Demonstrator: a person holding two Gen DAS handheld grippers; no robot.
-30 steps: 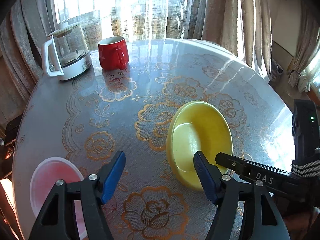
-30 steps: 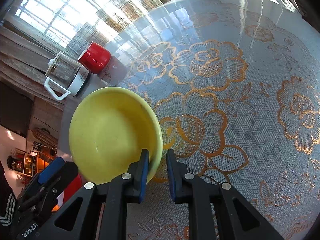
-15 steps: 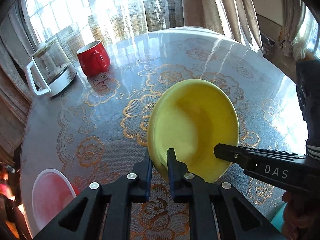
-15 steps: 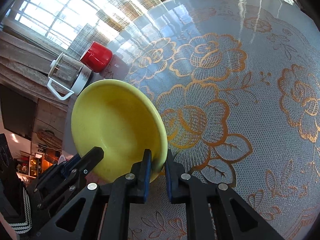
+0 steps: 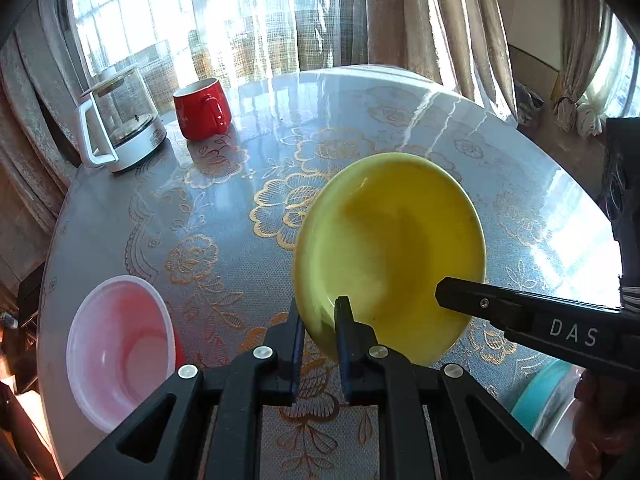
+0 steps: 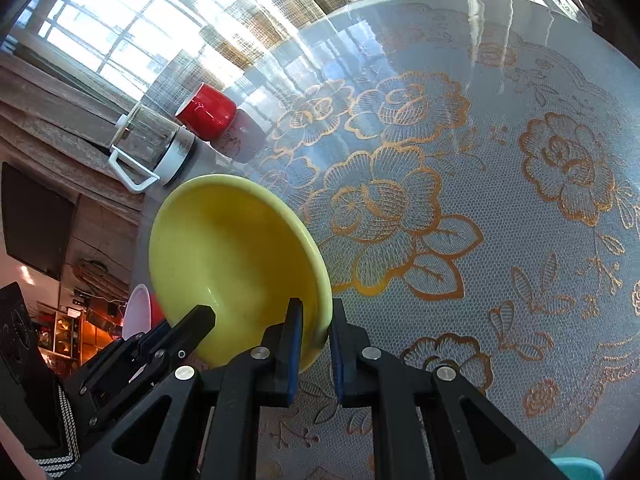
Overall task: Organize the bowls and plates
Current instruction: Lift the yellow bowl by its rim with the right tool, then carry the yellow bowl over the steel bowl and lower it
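Now both tools pinch the yellow bowl (image 5: pixel 390 256): left tool (image 5: pixel 318 322) on its lower-left rim, right tool (image 6: pixel 314 328) on the lower-right rim in its own view. It hangs tilted at frame centre, apparently off the surface (image 5: pixel 240 216). So the sorting looks barely begun: pink bowl (image 5: pixel 120 354) waits lower left. Something teal (image 5: pixel 540 392) at lower right is cut off; plate or bowl, can't say.

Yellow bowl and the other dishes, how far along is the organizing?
Nothing looks stacked yet. In hand: both hand-held grippers, left and right, are shut on the yellow bowl rim, bowl tilted above the table. Left: the pink bowl sits alone, and a teal dish waits at the edge.
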